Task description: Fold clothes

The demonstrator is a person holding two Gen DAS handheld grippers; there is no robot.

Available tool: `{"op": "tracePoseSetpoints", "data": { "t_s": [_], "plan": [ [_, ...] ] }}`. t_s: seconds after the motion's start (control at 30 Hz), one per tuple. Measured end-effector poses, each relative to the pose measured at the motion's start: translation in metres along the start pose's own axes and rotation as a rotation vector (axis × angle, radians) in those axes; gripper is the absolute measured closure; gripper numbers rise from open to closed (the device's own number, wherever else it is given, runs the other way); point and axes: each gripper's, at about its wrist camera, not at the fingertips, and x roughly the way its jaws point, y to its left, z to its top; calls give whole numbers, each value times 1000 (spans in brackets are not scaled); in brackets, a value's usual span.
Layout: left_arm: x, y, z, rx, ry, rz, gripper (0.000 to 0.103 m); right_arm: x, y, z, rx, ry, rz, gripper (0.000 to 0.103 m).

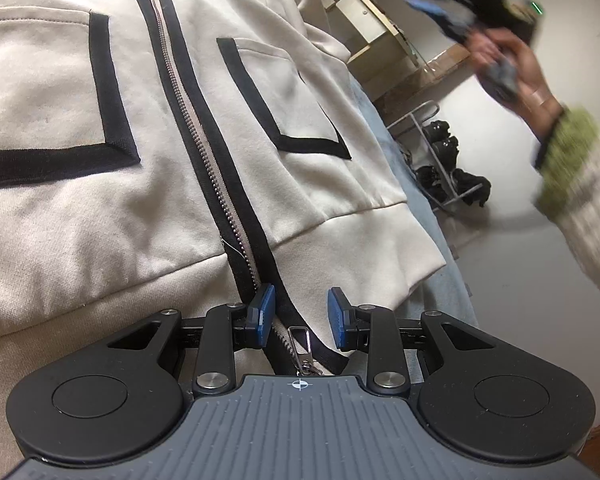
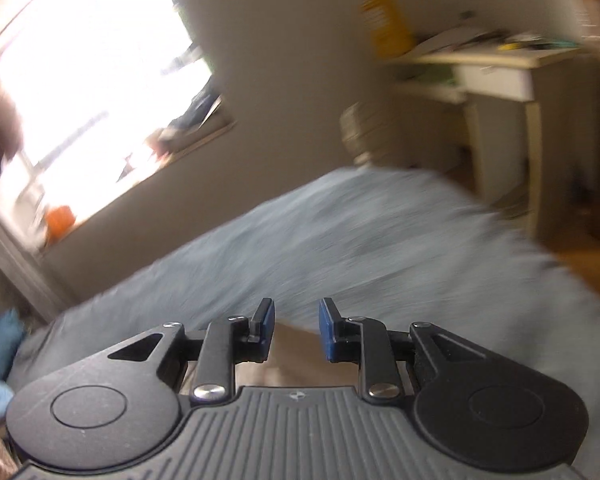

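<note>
- A cream zip-up jacket point(image 1: 100, 168) with black trim lies spread flat on a pale blue bedspread point(image 1: 432, 216), filling most of the left wrist view.
- Its zipper point(image 1: 204, 168) runs from far to near down the middle, and the metal zipper pull point(image 1: 302, 344) lies at the near hem.
- The left gripper point(image 1: 301, 316) hovers low over that hem, its blue pads point(image 1: 265, 316) spread apart on either side of the zipper line, gripping nothing.
- Two black-edged pockets point(image 1: 296, 100) sit left and right of the zipper.
- At far right, a blurred hand point(image 1: 512, 68) in a green-and-cream knit sleeve point(image 1: 580, 184) holds the right gripper point(image 1: 440, 8) up in the air, well apart from the jacket.
- In the right wrist view, that gripper's fingers point(image 2: 266, 328) are spread with nothing between them; a strip of beige fabric point(image 2: 296, 356) shows beneath them, but blur hides what it is.
- Beyond lie the bedspread, a bright window point(image 2: 92, 92) at far left and a desk point(image 2: 496, 72) at far right.
</note>
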Motion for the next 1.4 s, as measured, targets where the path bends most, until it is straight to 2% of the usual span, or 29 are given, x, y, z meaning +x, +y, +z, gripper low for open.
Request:
{"op": "tracePoseSetpoints", "data": {
  "t_s": [0.07,0.2,0.37,0.5,0.77,0.87,1.0,1.07,1.13,1.17,1.2,1.27,1.4],
  "plan": [
    [0,-2,0,7,-2,8,75,-29,-24,-4,42,-16,-28,77],
    [0,-7,-1,23,-6,28,75,-67,-55,-32,90,14,-63,77],
    [-7,-13,-2,33,-21,63,74,-83,-68,-81,110,88,-57,77],
    [-20,-20,0,47,-64,94,70,-94,-75,-117,123,139,-45,77],
    [-38,-34,21,57,-132,105,69,-94,-63,-131,116,153,38,77],
    [-21,-37,41,74,-137,113,69,-81,-54,-127,104,159,46,76],
    [6,-38,70,89,-144,129,69,-45,-35,-115,54,163,40,61],
    [20,-39,85,96,-147,137,69,-27,-26,-108,30,165,38,58],
    [36,-35,94,105,-142,174,69,-12,-20,-103,12,162,32,56],
    [44,-33,98,109,-139,192,69,-6,-19,-100,9,157,27,50],
    [50,-29,99,101,-133,203,69,0,-18,-97,6,152,22,42],
    [58,-22,101,76,-122,215,69,12,-17,-92,1,141,13,35],
    [62,-8,96,26,-126,201,69,36,-15,-82,-10,120,-7,30]
  ]
}}
